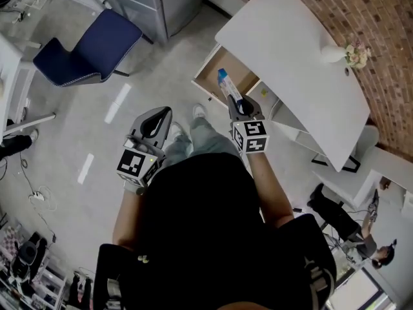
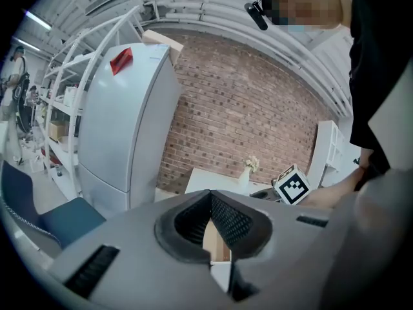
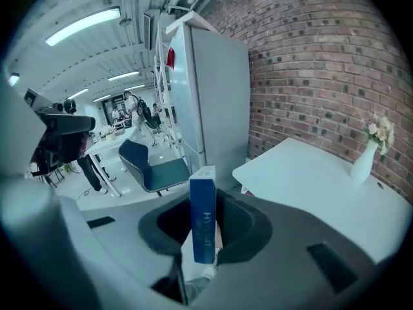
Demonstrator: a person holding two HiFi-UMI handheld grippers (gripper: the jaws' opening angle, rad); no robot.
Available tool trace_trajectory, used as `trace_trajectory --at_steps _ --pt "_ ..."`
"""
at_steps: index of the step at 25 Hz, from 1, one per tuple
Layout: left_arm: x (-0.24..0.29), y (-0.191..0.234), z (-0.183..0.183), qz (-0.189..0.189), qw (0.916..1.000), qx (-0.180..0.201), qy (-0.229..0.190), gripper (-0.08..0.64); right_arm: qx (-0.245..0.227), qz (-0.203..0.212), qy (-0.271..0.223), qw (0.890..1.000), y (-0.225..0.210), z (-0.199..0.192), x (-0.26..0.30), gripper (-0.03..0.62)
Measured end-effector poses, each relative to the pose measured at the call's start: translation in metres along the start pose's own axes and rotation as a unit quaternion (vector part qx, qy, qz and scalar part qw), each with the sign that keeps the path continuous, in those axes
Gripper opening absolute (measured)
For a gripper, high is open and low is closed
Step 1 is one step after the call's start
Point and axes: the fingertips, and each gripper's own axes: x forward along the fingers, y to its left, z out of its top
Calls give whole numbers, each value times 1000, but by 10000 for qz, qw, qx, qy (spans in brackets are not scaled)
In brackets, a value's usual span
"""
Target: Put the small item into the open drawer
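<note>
"Head view, entry one?"
"Blue box [image 1: 226, 84]: upright, clamped in right gripper [image 1: 237, 103], over the open drawer [image 1: 240, 75] at its front edge."
"Entry two?"
"Left gripper [image 1: 162, 113]: jaws together, nothing between them, well apart from the drawer."

Partly legible white lettering, "HY…" at its head, down the narrow face of the blue box [image 3: 202, 215]

My right gripper [image 3: 201, 254] has its jaws clamped on a blue box [image 3: 203, 215], which stands upright between them with its top end clear. Beyond, at right, is a white table [image 3: 310, 186] with a vase [image 3: 365, 157] against the brick wall [image 3: 322, 63] — and a blue chair [image 3: 155, 168] at left.
</note>
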Motion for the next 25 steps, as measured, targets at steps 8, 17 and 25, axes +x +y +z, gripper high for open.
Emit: trace_trajectory --at_steps 8,17,25 --pt "22 12 -8 382 9986 -158 342 3 -131 337 706 9969 -25 -31 72 87" --pt "22 22 -12 1140 9913 -434 494 3 -354 560 1566 9854 -45 -83 148 89" --pt "14 23 -30 1589 9823 -645 750 3 -369 588 2240 9721 -54 -138 204 89"
